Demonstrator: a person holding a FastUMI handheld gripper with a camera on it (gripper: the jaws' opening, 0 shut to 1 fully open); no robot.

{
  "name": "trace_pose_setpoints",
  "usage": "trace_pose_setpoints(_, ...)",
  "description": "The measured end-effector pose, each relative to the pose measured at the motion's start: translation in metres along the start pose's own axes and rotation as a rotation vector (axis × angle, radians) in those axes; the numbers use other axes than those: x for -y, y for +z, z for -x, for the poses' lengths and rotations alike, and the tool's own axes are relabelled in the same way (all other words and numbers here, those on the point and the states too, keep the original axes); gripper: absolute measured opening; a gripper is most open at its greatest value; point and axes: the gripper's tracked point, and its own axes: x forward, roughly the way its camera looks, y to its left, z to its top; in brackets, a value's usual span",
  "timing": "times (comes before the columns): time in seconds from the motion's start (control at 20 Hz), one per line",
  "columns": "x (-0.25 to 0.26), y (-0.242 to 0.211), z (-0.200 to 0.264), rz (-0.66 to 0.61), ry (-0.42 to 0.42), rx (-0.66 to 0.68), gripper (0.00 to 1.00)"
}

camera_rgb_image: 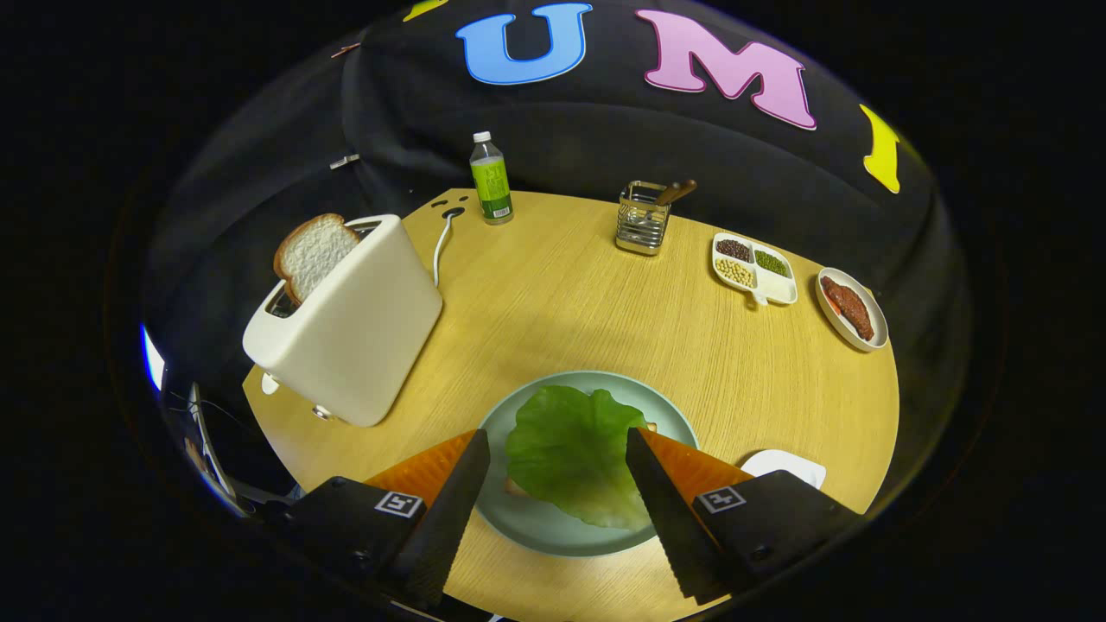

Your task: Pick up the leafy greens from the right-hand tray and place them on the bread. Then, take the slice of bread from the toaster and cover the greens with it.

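Gripper (557, 441) fingers spread wide apart, holding nothing, one on each side of a broad green lettuce leaf (572, 453); the leaf lies on a round pale green plate (536, 527) on the round light wooden table (562, 302), covering a bread slice whose corner peeks out beneath; beyond the fingers to the left, a cream toaster (350, 333) holds a white bread slice (311, 252) standing up from its slot; a small white tray (785, 467) sits just beside the right finger.
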Motion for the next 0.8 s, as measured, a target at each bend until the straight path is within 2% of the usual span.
trace_pose_setpoints(0.15, -0.015, 0.012, 0.007, 0.052, 0.012, 0.037, 0.99)
trace_pose_setpoints(0.8, -0.151, 0.092, 0.036, 0.325, 0.205, 0.227, 0.98)
